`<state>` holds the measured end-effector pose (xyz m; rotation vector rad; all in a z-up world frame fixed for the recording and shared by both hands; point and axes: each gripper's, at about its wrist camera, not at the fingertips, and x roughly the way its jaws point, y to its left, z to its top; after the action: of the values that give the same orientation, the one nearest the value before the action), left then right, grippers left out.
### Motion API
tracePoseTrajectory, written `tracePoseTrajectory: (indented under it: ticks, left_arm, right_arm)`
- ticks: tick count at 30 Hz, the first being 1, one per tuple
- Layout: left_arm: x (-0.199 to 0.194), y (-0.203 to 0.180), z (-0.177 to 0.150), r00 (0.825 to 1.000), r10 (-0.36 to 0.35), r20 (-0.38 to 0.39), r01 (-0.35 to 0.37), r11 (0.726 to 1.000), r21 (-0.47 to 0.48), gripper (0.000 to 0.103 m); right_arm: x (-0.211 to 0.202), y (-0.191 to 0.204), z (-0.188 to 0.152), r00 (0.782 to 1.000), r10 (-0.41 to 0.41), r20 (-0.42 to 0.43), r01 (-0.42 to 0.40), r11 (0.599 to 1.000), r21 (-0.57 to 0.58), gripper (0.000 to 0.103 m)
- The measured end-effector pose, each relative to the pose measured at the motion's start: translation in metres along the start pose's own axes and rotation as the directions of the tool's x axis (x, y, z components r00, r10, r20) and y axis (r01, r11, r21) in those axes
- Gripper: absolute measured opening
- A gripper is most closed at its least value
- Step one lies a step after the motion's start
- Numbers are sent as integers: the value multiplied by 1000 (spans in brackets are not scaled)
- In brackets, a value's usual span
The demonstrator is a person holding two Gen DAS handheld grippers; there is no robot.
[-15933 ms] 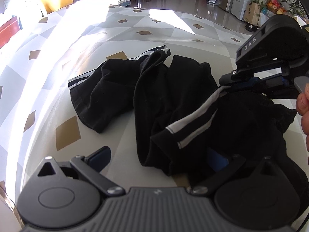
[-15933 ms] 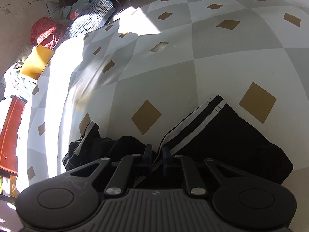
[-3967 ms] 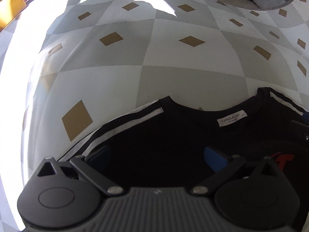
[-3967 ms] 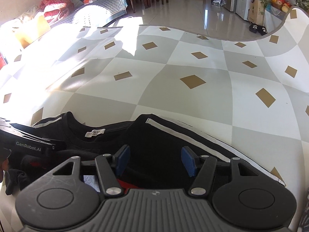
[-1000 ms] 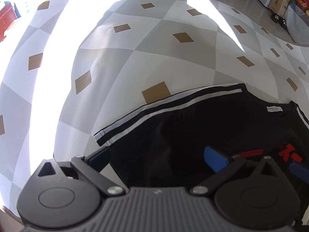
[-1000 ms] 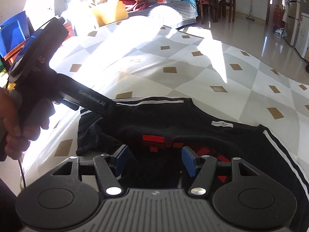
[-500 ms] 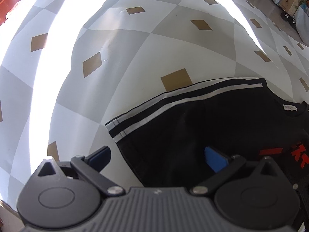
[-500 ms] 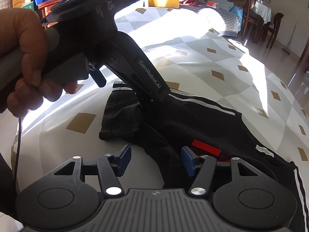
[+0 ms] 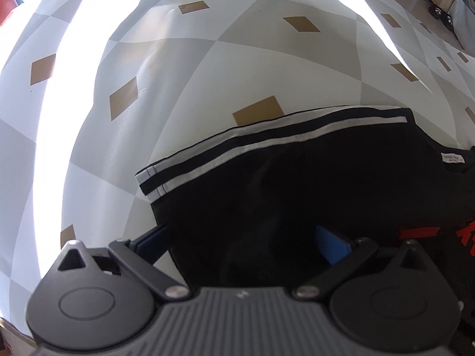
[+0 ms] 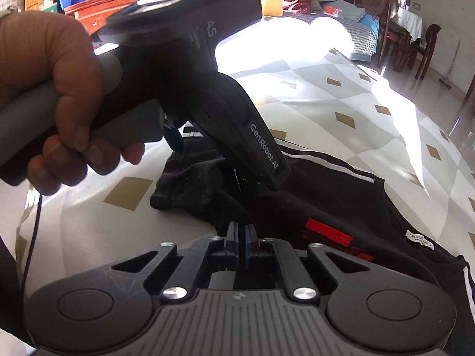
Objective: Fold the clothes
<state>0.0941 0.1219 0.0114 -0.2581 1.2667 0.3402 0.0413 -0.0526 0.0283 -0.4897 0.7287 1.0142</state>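
"GenRobot.AI" – and "AS" – on the left gripper [image 10: 246, 178] (shirt tag [image 9: 452, 157] unreadable)

This is looking like a lived-in home, an open living and dining room. Far right in the right wrist view, dark wooden dining chairs [image 10: 427, 44] are standing around a table under a pale cloth [image 10: 411, 20], and a sofa or daybed [image 10: 335, 9] along the far wall is carrying cushions and heaped red fabric. Sunlight is falling across a glossy floor [image 10: 445, 68]. The work surface is wearing a household tablecloth [image 9: 267, 68] in grey and white checks with tan diamonds (a cardboard box and shoes are sitting far right in the left wrist view).
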Motion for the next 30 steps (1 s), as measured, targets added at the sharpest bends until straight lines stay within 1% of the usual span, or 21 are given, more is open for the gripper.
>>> tracePoseTrajectory:
  ticks: [2, 4, 5, 6, 7, 8, 9, 10, 13, 16, 19, 24, 30]
  left_arm:
    - [-10, 3, 4, 997, 32, 65, -31, 999, -9, 103]
    - [-18, 2, 6, 993, 47, 110, -48, 999, 3, 103]
    - [-20, 1, 7, 992, 47, 117, -48, 999, 9, 103]
    - [-21, 1, 6, 993, 39, 115, -40, 999, 9, 103]
    - [-21, 0, 6, 994, 24, 110, -25, 1000, 9, 103]
    - [-20, -1, 6, 995, 10, 104, -12, 1000, 13, 103]
    - [-20, -2, 5, 995, 3, 100, -5, 1000, 22, 103]
    - [-21, -3, 5, 995, -5, 97, 2, 1000, 30, 103]
    - [-20, -10, 3, 995, -12, 97, 6, 998, 70, 103]
    - [-20, -17, -3, 995, -21, 93, 11, 994, 104, 103]
    - [-18, -23, -8, 996, -33, 82, 23, 991, 130, 103]
    - [-16, -38, -18, 997, -46, 69, 33, 983, 181, 103]
    - [-15, -59, -30, 997, -54, 63, 36, 965, 261, 103]
  right_arm:
    - [-5, -1, 4, 998, 46, 34, -48, 998, 41, 5]
    - [-6, -3, 6, 993, 105, 59, -110, 990, 88, 5]
    - [-6, -3, 6, 989, 128, 69, -135, 985, 108, 8]
    - [-6, -2, 6, 986, 149, 74, -157, 980, 121, 9]
    - [-5, 1, 5, 982, 175, 70, -183, 975, 126, 9]
    - [-5, 4, 6, 978, 199, 61, -205, 971, 127, 12]
    - [-5, 7, 7, 977, 206, 49, -210, 970, 120, 15]
    - [-7, 8, 7, 980, 193, 45, -197, 974, 111, 18]
    - [-11, 10, 8, 988, 149, 31, -152, 984, 91, 23]
    - [-15, -2, 3, 997, 77, -5, -76, 990, 122, 25]
    - [-23, -19, -5, 999, 16, -39, -10, 987, 163, 28]
    - [-38, -43, -19, 994, -68, -84, 85, 972, 218, 31]
    - [-53, -64, -41, 978, -143, -155, 180, 949, 260, 34]
